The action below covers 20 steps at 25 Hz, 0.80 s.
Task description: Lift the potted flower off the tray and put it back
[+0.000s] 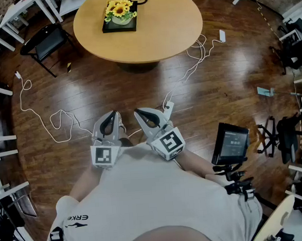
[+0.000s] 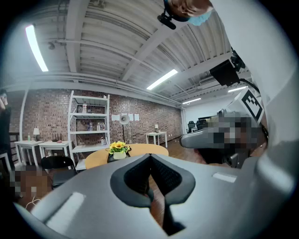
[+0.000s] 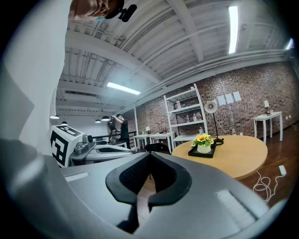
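Potted flower (image 1: pixel 120 12): yellow sunflowers in a white pot, upright inside a black square tray (image 1: pixel 108 28). The tray lies near the far left edge of a round table (image 1: pixel 160 34) with a light wood top. In the left gripper view the flower (image 2: pixel 118 149) shows small and distant past the jaw tips; in the right gripper view it (image 3: pixel 203 142) shows to the right of the jaws. Left gripper (image 1: pixel 111 115): jaws clenched together, tips meeting, nothing between them. Right gripper (image 1: pixel 139 113): jaws likewise pressed together, nothing between them. Both are held side by side close to the person's torso, over the dark plank floor (image 1: pixel 87 91) and well apart from the table, tips pointing toward it. Black chair (image 1: pixel 45 42): on the floor beside the table's left edge. White cable (image 1: pixel 55 121): looped on the floor left of the grippers. Dark screen (image 1: pixel 230 143): on a stand at the person's right. White shelf unit (image 2: pixel 88 126): against the brick wall behind the table.
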Each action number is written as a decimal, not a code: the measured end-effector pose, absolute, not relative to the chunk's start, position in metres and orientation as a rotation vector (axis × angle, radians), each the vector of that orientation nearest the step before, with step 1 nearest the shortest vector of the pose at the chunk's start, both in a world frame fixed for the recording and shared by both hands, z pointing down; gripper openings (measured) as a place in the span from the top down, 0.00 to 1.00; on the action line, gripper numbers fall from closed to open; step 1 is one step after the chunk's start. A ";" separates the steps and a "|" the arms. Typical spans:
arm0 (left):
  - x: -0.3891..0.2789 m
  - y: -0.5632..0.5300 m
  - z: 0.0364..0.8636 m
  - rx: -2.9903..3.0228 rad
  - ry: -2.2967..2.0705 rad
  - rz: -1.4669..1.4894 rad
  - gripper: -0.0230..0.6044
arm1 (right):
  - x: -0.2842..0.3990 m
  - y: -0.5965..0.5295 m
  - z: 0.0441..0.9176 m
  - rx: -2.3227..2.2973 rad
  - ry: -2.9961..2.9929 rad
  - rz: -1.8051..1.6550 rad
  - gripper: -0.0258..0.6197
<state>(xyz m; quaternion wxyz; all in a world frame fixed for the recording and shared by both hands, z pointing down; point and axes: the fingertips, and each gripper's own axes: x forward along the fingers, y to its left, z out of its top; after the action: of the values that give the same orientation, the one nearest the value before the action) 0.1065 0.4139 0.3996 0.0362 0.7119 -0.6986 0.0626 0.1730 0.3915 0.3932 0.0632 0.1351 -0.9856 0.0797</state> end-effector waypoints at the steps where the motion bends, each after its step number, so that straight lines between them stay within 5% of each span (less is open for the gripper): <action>1: 0.096 0.406 0.402 2.187 -2.139 0.197 0.96 | 0.164 0.385 0.394 0.410 -2.971 0.238 0.94; 20: -0.091 0.251 0.399 2.362 -1.939 0.156 0.96 | -0.018 0.238 0.383 0.663 -2.901 0.213 0.94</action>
<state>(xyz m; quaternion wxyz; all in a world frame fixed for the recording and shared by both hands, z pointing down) -0.0906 0.2507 0.3994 0.0406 0.7713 -0.6331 0.0508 -0.0178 0.2377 0.3833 0.0790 0.2216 -0.9693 0.0712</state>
